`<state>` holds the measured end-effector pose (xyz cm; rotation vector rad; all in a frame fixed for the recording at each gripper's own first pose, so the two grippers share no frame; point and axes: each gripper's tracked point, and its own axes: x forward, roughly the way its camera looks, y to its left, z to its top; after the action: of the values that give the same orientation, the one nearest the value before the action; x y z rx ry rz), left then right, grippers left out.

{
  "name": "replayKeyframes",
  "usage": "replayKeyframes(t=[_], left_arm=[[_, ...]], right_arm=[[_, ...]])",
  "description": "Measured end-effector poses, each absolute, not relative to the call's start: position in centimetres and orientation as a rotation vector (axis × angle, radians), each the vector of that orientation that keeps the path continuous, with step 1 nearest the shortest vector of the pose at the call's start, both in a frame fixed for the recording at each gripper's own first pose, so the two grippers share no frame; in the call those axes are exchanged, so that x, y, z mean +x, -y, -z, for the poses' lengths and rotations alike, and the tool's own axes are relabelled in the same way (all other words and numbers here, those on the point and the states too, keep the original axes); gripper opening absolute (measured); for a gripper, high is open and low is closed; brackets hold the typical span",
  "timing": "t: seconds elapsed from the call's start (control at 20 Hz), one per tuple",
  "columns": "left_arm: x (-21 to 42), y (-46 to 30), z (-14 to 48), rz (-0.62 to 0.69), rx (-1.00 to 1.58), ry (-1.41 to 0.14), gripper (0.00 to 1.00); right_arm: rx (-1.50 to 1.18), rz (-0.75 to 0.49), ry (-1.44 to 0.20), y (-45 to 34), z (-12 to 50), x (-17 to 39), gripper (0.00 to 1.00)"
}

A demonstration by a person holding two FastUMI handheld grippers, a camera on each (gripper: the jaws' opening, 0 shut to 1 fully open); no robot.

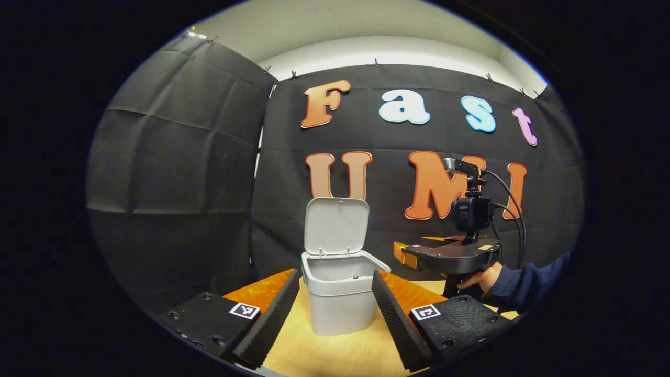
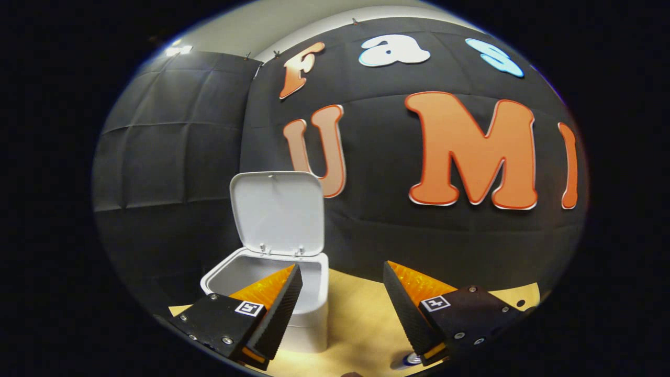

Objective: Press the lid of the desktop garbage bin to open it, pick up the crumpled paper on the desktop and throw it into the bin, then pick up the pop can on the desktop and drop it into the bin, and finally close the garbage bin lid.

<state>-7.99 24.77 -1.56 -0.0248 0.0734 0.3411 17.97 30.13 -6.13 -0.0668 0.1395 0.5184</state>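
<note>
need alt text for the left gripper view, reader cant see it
A pale desktop garbage bin stands on a wooden table with its lid raised upright, framed between the open fingers of the left gripper. To its right, a sleeved hand holds the right gripper above the table, before a black cloth wall.
</note>
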Motion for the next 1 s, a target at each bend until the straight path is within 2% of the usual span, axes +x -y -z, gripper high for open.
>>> replayKeyframes(t=[0.55, 1.0], left_arm=[[-1.3, -14.3, 3.2, -0.074, -0.017, -0.052, 0.89], [2.6, -8.0, 5.5, 0.055, 0.008, -0.058, 0.89]], right_arm=[[-0.088, -0.283, -0.074, -13.9, 4.2, 14.5, 0.94], [-0.066, -0.084, -0.081, -3.9, 4.0, 10.6, 0.94]])
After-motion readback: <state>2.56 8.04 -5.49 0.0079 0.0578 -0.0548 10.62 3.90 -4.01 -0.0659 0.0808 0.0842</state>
